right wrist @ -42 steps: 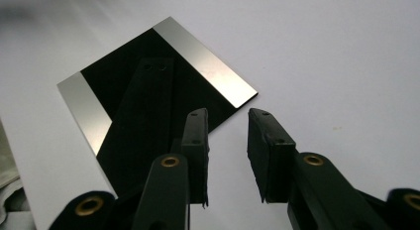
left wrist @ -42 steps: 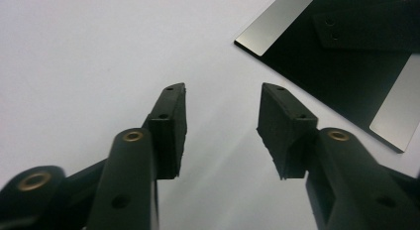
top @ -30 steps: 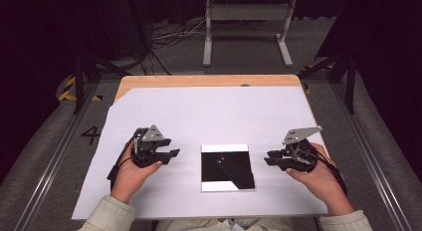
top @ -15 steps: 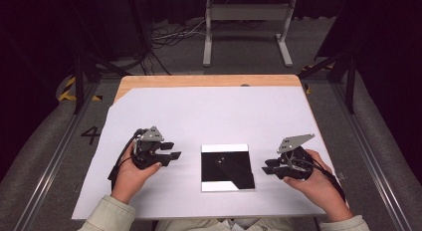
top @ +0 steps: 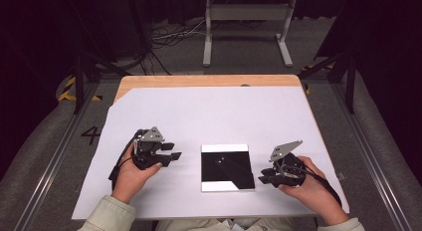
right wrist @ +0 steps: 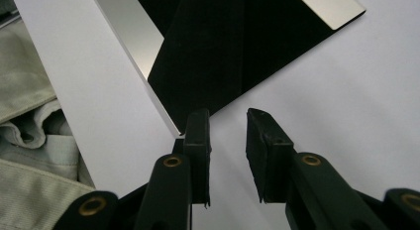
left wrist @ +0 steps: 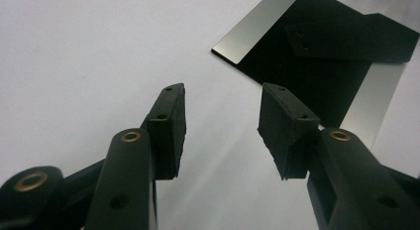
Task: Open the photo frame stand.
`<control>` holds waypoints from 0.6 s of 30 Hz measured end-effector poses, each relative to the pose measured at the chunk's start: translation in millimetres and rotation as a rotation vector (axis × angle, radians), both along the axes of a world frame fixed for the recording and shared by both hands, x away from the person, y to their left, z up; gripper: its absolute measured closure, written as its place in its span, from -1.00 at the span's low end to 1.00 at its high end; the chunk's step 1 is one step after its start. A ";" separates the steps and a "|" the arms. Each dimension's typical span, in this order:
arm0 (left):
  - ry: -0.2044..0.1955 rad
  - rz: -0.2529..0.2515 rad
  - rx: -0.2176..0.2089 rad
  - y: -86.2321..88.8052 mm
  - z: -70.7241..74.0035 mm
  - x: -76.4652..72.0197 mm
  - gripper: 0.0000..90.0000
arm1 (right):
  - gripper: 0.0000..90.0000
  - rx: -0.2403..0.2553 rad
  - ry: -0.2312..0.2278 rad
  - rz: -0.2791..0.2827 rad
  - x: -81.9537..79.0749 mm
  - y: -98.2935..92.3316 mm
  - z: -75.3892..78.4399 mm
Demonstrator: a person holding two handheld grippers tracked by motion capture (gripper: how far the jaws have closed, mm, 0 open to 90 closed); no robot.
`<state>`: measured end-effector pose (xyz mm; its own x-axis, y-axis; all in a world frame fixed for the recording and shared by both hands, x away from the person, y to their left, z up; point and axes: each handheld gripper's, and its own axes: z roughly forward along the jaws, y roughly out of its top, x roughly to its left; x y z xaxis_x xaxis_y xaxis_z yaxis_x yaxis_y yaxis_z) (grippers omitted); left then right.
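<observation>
Mirror tile [top: 227, 167] at centre; left gripper [top: 170, 155] and right gripper [top: 263, 180] flank it, both open and empty.

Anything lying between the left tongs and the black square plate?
Nothing: in the high view, bare white sheet separates the left tongs from the black square plate.

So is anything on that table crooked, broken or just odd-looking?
Nothing stands out. The shiny dark square plate lies flat and square to the edges of the white sheet, with no cracks showing. The left gripper and right gripper sit either side of it, jaws apart, holding nothing. The dark shapes on the plate look like reflections.
</observation>
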<state>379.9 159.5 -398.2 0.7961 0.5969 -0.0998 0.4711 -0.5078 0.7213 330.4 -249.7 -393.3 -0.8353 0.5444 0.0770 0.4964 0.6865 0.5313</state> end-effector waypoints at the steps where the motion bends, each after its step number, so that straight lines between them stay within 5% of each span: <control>1: 0.002 0.002 0.005 -0.2 -0.5 0.1 0.21 | 0.61 -0.008 0.007 0.005 -0.4 1.1 -0.7; 18: -0.005 0.009 0.031 -0.9 -3.0 1.7 0.19 | 0.58 -0.085 0.083 0.067 -2.9 15.4 -14.3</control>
